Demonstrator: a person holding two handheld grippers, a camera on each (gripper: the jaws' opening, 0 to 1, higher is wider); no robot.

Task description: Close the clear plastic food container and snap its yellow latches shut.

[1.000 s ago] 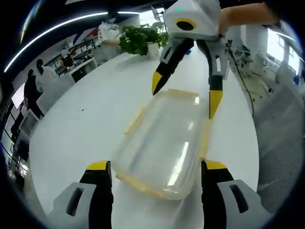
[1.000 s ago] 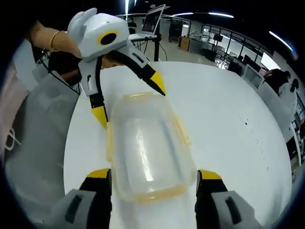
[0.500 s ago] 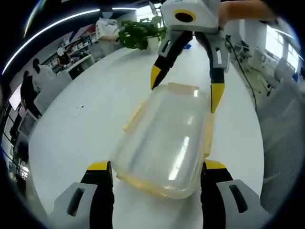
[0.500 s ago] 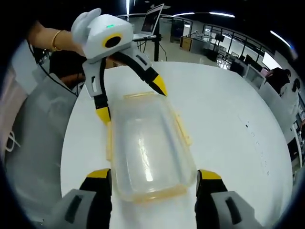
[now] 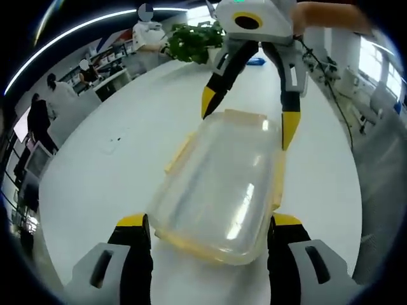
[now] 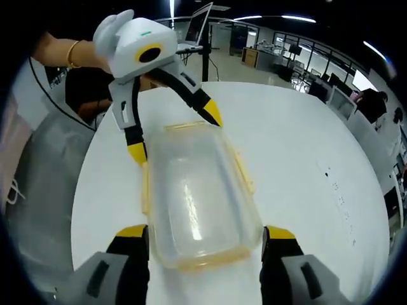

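Note:
The clear plastic container lies lengthwise on the white table with its lid resting on top. Yellow latches stick out along its sides and ends. My left gripper is open, its yellow-tipped jaws either side of the container's near end. My right gripper is also open and straddles the far end. In the right gripper view the same container runs away from my right gripper, and a side latch flares outward. The left gripper stands over the far end there.
A potted plant stands at the table's far side. A laptop sits on a stand beyond the table. People are at desks in the background. A person's arm holds the left gripper.
Both grippers keep their places at the container's two ends. The views have shifted slightly and the container's ends sit a little deeper between the jaws than one second ago.

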